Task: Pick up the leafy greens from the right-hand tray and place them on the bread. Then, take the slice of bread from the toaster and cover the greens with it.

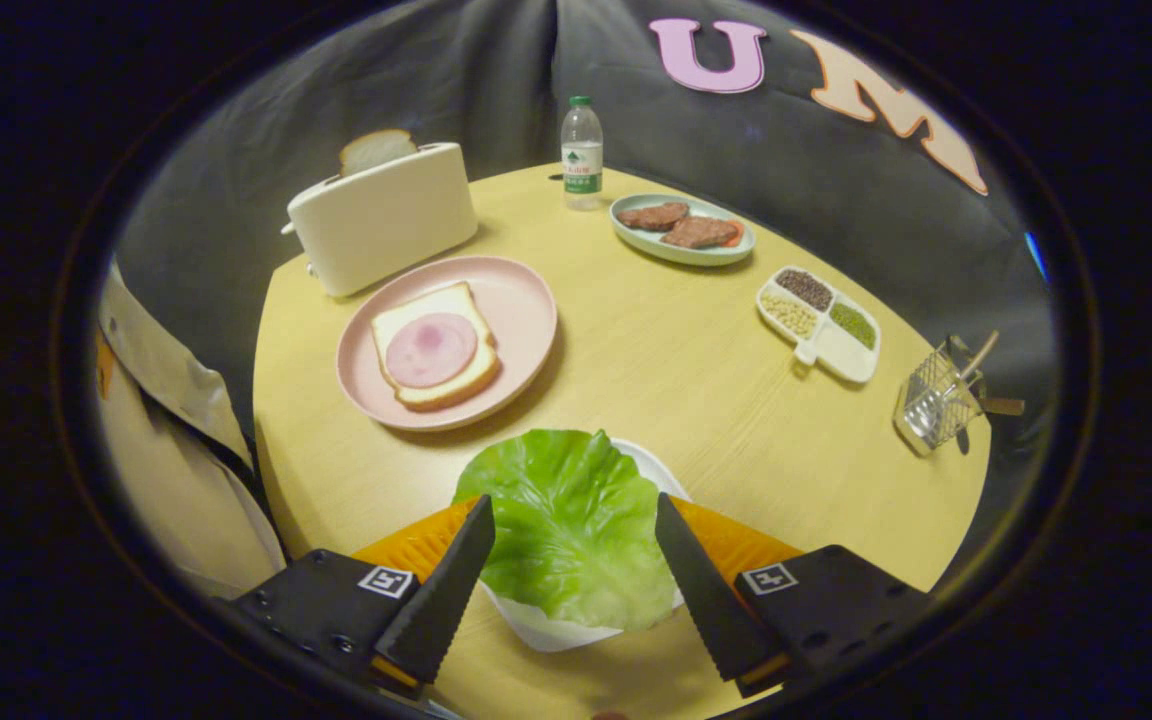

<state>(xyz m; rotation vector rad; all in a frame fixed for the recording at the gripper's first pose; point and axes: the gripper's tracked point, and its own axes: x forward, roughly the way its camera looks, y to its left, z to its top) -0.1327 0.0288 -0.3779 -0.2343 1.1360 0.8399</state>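
Observation:
A green lettuce leaf (566,525) lies on a white tray (658,470) on the near side of the round wooden table (676,370). My gripper (572,512) is open, its two fingers spread on either side of the leaf and above it, not pressing on it. Beyond the leaf sits a pink plate (521,300) with a bread slice (406,320) topped by a round of ham (430,349). At the table's far side stands a cream toaster (386,218) with a slice of bread (374,149) sticking out of its slot.
A water bottle (582,152) stands at the back. To its right are a pale dish with meat patties (683,229), a divided tray of beans (818,320) and a wire basket with utensils (939,398). A person's sleeve (161,440) is beside the table.

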